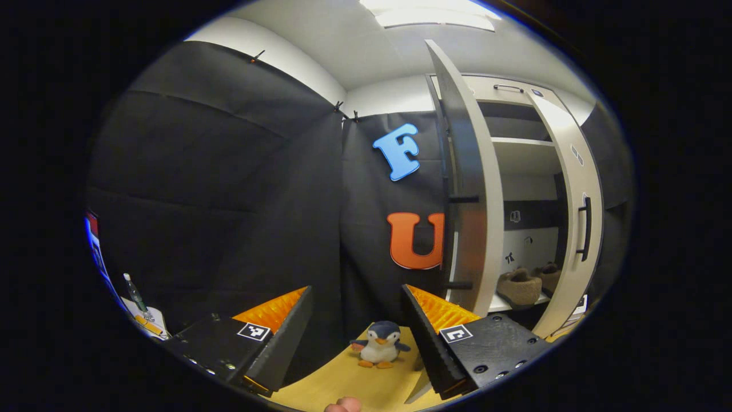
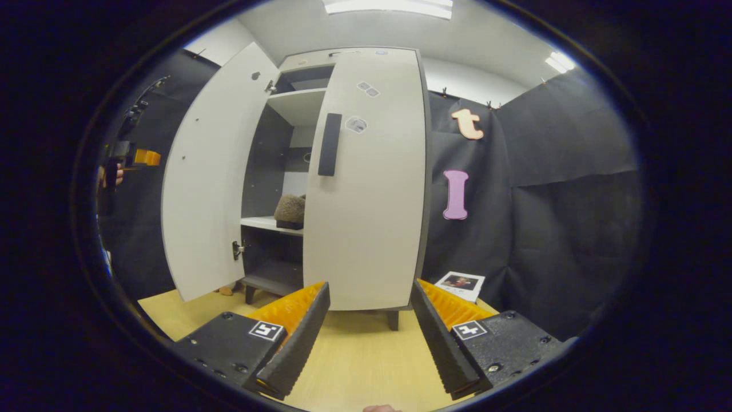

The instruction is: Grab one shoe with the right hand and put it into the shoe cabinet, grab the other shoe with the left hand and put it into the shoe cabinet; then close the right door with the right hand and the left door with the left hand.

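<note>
Left gripper (image 1: 357, 329): fingers spread, empty, facing the edge of the left door (image 1: 469, 189); likely staged to push it.
Right gripper (image 2: 370, 326): fingers spread, empty, squared to the right door (image 2: 366, 189), which looks shut or nearly so.
Slippers (image 1: 526, 285): both on the middle shelf (image 2: 269, 224) of the shoe cabinet (image 2: 343, 57), side by side, long axes running front to back.
Left door: standing wide open.
Plush penguin (image 1: 379, 343): upright on floor.

Black cloth walls (image 2: 560, 189) enclose a pale wooden floor (image 2: 354, 366) under a white ceiling with bright light panels (image 2: 389, 6).
</note>
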